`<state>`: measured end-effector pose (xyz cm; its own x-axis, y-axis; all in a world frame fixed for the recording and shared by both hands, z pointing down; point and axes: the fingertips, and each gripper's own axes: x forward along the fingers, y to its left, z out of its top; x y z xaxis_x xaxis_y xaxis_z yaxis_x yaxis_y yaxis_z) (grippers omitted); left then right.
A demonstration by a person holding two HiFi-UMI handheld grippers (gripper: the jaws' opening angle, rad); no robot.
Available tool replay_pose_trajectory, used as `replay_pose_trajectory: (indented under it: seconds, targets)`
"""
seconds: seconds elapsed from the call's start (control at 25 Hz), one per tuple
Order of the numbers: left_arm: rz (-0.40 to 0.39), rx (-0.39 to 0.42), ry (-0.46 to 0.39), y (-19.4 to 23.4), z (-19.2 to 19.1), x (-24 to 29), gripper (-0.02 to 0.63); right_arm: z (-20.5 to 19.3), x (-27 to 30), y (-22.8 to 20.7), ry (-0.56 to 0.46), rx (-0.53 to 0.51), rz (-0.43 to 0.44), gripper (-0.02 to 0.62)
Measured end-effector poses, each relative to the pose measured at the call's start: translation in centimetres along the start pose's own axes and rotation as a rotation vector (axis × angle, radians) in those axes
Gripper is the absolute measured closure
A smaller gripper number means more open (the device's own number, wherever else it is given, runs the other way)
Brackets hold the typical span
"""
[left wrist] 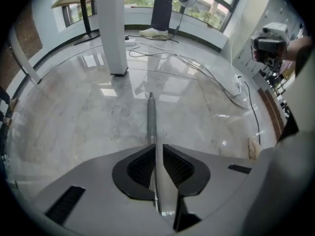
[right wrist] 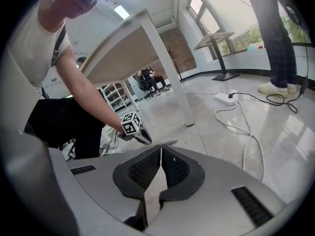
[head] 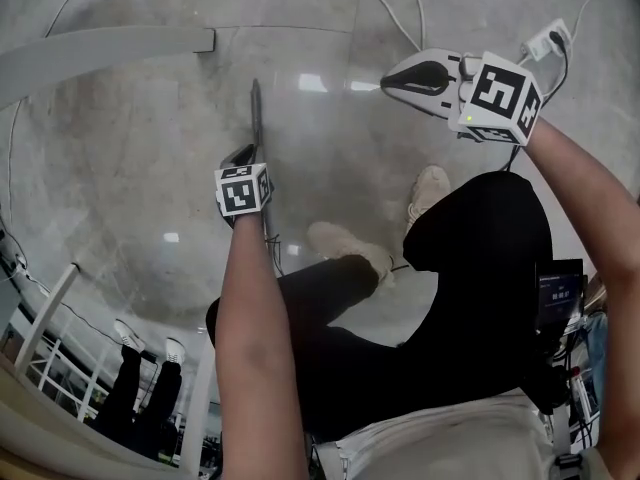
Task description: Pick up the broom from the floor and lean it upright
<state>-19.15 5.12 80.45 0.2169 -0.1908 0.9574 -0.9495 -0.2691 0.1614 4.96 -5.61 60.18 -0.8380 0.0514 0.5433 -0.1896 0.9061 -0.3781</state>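
The broom shows only as a thin handle [left wrist: 151,114] with a grey grip at its far end, running low over the pale floor. Its head is hidden. My left gripper [left wrist: 156,151] points steeply down and is shut on this handle, which passes straight between the jaws. From the head view the handle [head: 256,108] sticks out beyond the left gripper [head: 243,158]. My right gripper [head: 392,81] hangs off to the right above the floor, shut, with nothing between the jaws [right wrist: 160,154]. It looks toward the left gripper [right wrist: 140,135].
A white table leg [left wrist: 112,28] stands on the floor ahead, with white cables [left wrist: 206,73] and a power strip [head: 545,40] beyond. My own shoes [head: 345,243] are close to the handle. Another person's legs [left wrist: 165,9] stand by the windows.
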Motion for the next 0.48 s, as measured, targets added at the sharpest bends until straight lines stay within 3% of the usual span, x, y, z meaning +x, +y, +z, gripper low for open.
replay_pose_trajectory:
  seconds: [0.08,0.48]
  targets:
    - [0.004,0.015,0.007,0.4,0.6,1.4,0.505,-0.8,0.3,-0.8,0.003,0.0,-0.013,0.577]
    - [0.051,0.062,0.042,1.8,3.5,5.7,0.499,-2.1,0.2,-4.3,-0.02,-0.026,-0.069,0.577]
